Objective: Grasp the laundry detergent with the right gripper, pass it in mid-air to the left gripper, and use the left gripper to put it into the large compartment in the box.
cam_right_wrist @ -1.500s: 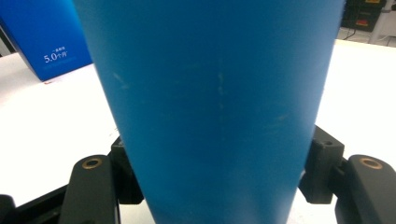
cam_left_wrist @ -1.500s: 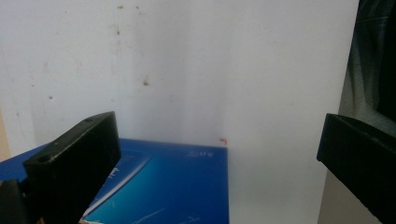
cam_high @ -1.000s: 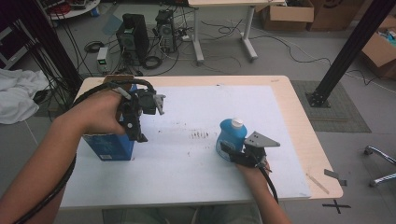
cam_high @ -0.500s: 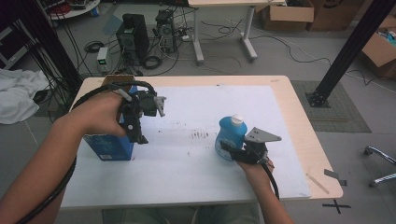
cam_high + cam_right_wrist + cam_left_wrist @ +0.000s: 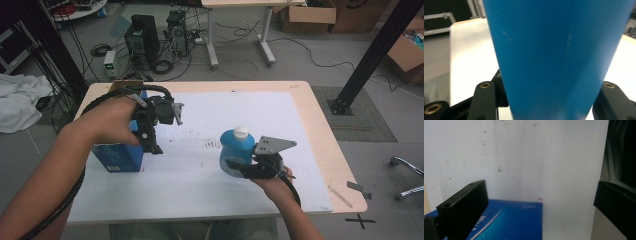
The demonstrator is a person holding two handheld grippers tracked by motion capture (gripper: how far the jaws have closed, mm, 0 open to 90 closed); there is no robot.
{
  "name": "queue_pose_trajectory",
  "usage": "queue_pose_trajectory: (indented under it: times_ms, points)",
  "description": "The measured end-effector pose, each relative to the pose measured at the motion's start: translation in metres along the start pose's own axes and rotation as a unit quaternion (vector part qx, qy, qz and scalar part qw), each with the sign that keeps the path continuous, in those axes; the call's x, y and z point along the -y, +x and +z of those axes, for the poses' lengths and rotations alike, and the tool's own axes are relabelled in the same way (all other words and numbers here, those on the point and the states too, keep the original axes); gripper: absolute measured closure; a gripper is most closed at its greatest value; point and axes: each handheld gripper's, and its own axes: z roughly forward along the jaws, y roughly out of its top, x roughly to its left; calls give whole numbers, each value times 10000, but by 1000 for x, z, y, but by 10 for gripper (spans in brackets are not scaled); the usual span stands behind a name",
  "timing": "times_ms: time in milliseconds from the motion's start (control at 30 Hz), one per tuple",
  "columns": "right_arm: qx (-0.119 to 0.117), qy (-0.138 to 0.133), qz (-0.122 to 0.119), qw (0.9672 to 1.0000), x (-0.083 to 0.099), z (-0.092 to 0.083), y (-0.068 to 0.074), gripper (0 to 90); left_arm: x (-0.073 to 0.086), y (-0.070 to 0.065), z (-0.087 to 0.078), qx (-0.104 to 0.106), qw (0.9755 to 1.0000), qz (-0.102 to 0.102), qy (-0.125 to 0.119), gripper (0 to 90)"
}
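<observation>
Box (image 5: 117, 156) on table (image 5: 300, 100), left of bottle (image 5: 237, 150).

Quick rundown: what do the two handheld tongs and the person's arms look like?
Both tongs are black. The left tongs trail a thick black corrugated cable and have blocky rectangular jaws. The right tongs carry a grey three-cornered plate and brass-ringed screw holes. Forearms are bare, no sleeves visible.

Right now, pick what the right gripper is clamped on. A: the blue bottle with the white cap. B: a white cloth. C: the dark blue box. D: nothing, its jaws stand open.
A: in the right gripper view the blue bottle sits between both black jaws, and the high view shows the right gripper at its base, with the dark blue box over by the left gripper.
</observation>
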Motion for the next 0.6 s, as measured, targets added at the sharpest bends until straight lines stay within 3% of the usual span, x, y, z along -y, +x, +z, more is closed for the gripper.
queue_pose_trajectory:
  times_ms: [167, 333, 600]
  points:
    - [-492, 96, -313, 9983, -2, 18, 9, 447, -7, -5, 2, 43, 9999, 92, 31, 1]
    - [-674, 85, -378, 9970, -2, 29, 11, 448, -13, -10, 4, 91, 9998, 154, 21, 1]
    - [-1031, 6, -545, 9932, -9, 63, 17, 448, -23, -17, 10, 181, 9995, 242, 27, 1]
